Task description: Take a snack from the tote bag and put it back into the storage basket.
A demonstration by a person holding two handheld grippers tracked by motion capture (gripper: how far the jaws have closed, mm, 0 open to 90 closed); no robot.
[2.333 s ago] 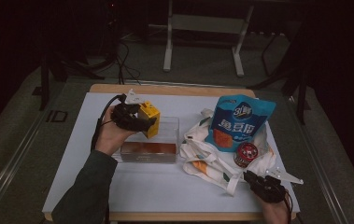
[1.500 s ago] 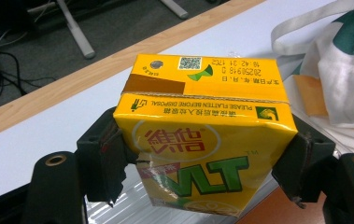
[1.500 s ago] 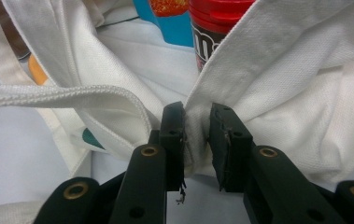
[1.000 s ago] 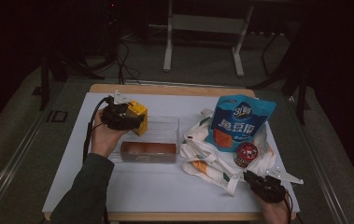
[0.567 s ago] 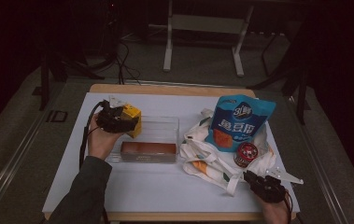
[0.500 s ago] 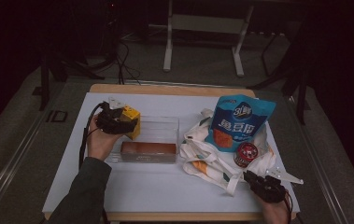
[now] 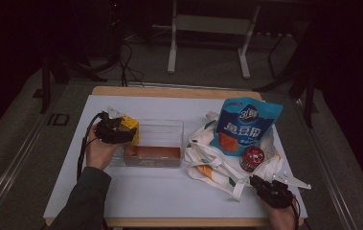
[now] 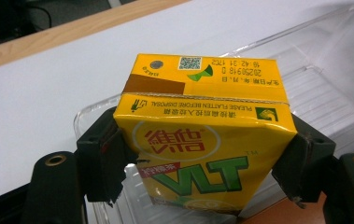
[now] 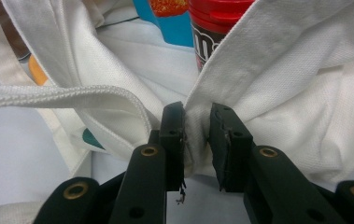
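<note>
Left gripper view: jaws clamp yellow lemon-tea carton over clear plastic tray; right jaws pinch white canvas bag; next, probably lower and release.

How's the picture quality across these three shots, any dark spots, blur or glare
High view: dim, the floor nearly black, only the white table lit. Left gripper view: bright, sharp print on the yellow carton, the clear tray faintly glinting. Right gripper view: the white bag weave crisp, the red-lidded jar soft.

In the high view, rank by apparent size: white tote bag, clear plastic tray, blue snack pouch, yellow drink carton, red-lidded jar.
1. white tote bag
2. clear plastic tray and blue snack pouch: look alike, left unranked
3. yellow drink carton and red-lidded jar: close, carton partly hidden by left gripper
</note>
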